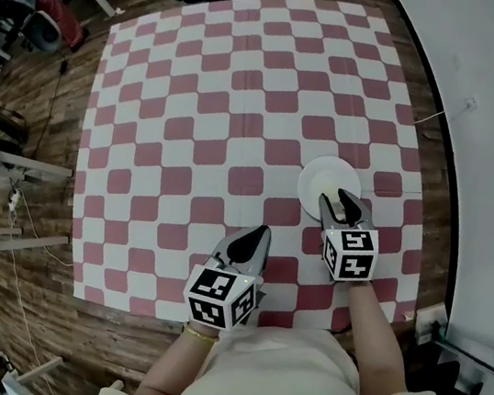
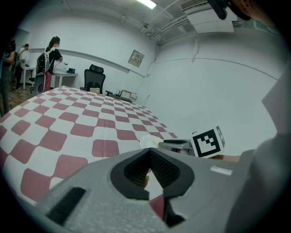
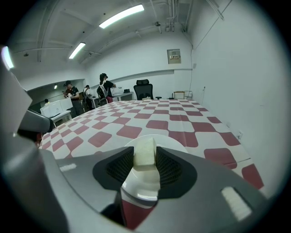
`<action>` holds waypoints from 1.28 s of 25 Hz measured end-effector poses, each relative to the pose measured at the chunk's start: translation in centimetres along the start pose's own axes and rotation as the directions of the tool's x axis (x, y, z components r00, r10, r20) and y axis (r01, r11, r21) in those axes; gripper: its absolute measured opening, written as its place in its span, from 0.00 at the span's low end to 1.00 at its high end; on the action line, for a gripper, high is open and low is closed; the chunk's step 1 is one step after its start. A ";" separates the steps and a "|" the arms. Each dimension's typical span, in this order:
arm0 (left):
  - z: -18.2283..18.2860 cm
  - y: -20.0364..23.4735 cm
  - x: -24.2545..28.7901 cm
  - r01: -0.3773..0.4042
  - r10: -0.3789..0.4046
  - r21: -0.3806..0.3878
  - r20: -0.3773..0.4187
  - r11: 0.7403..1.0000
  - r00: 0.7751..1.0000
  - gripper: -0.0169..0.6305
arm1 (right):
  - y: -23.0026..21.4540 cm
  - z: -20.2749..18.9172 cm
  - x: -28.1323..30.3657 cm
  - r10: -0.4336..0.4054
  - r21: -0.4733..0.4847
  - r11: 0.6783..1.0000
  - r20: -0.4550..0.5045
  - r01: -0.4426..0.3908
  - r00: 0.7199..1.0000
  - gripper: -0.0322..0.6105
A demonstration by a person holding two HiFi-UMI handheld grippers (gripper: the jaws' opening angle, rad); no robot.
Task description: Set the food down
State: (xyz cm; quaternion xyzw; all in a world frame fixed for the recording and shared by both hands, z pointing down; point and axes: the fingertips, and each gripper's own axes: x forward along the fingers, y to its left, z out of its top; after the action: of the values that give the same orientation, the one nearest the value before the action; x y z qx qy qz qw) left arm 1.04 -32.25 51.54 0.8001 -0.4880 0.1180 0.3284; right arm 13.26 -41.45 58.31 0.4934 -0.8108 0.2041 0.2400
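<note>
Jaws, right gripper [image 1: 341, 200]: clamped on pale food piece [image 3: 145, 154], poised over white plate [image 1: 318, 175]. Jaws, left gripper [image 2: 148, 154]: together, idle. Step: placing. Next, likely: lower onto plate, part jaws.

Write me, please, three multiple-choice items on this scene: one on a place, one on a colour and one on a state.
1. Where are the right tongs?
A) over the white plate
B) over the bare floor
C) beside an office chair

2. What colours is the checked cloth?
A) blue and yellow
B) red and white
C) green and black

3. How do the right tongs stand?
A) wide open and empty
B) shut on a pale piece of food
C) shut on a spoon

Answers:
1 A, the head view shows their tips above the plate.
2 B, its squares are red and white.
3 B, the right gripper view shows the piece pinched between them.
</note>
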 end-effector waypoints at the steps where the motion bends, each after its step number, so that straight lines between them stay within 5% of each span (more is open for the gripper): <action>1: 0.0 0.0 0.0 0.001 -0.001 -0.001 0.000 1.000 1.000 0.03 | -0.1 0.0 0.0 -0.002 -0.002 1.000 -0.002 0.002 1.000 0.30; 32: -0.3 -1.5 -1.2 0.007 -0.007 0.029 0.013 1.000 1.000 0.03 | 0.7 0.5 -3.1 -0.028 -0.003 1.000 0.031 0.028 0.999 0.23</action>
State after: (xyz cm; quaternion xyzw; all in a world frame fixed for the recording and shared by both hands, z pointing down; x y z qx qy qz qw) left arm 1.72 -30.75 50.54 0.8072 -0.4856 0.1187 0.3139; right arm 13.73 -39.25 55.98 0.5072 -0.8079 0.1916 0.2309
